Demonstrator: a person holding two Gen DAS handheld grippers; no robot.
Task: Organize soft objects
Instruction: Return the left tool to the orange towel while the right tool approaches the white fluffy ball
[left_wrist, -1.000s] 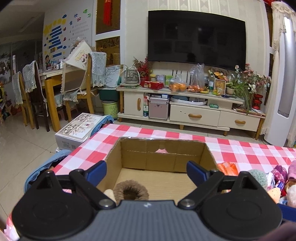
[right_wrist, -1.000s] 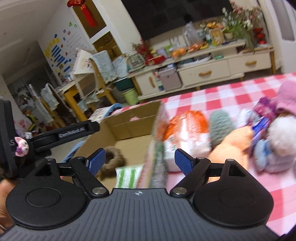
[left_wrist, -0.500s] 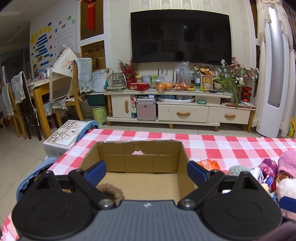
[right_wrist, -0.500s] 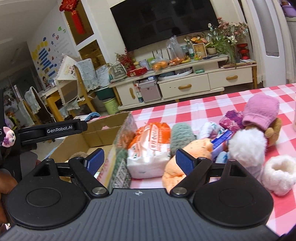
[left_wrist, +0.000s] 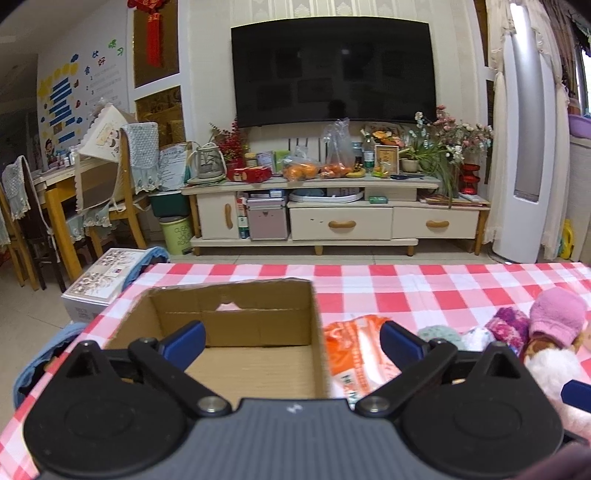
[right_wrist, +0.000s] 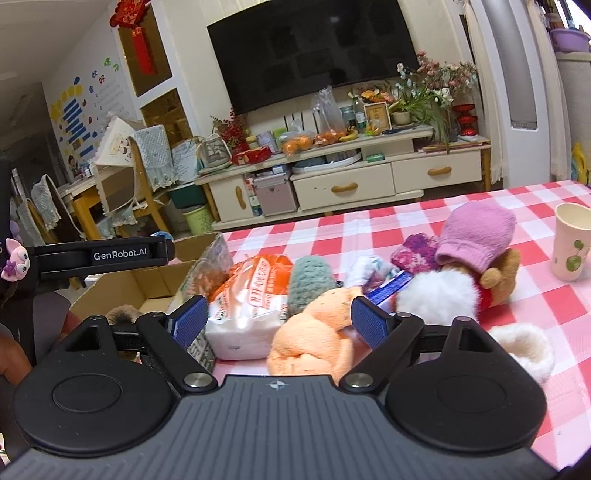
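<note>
Left gripper (left_wrist: 291, 338): jaws wide apart, just opened further, nothing between them; they straddle the right wall of the box (left_wrist: 317, 332), which sits at the left edge of the table (left_wrist: 424, 291). Right gripper (right_wrist: 279, 319): jaws open, empty, above the orange plush (right_wrist: 314, 339). The tissue pack (right_wrist: 251, 295) touches the box wall. The soft pile (right_wrist: 461, 258) lies right of it. Bare cloth remains beyond the pile.

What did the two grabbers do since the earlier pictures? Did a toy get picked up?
No toy was picked up. The left gripper slid sideways from over the cardboard box toward the orange tissue pack, its jaws just opening wider with nothing between them. The right gripper swung from the box toward the peach plush toy, jaws open. The toys and box stayed put.
</note>
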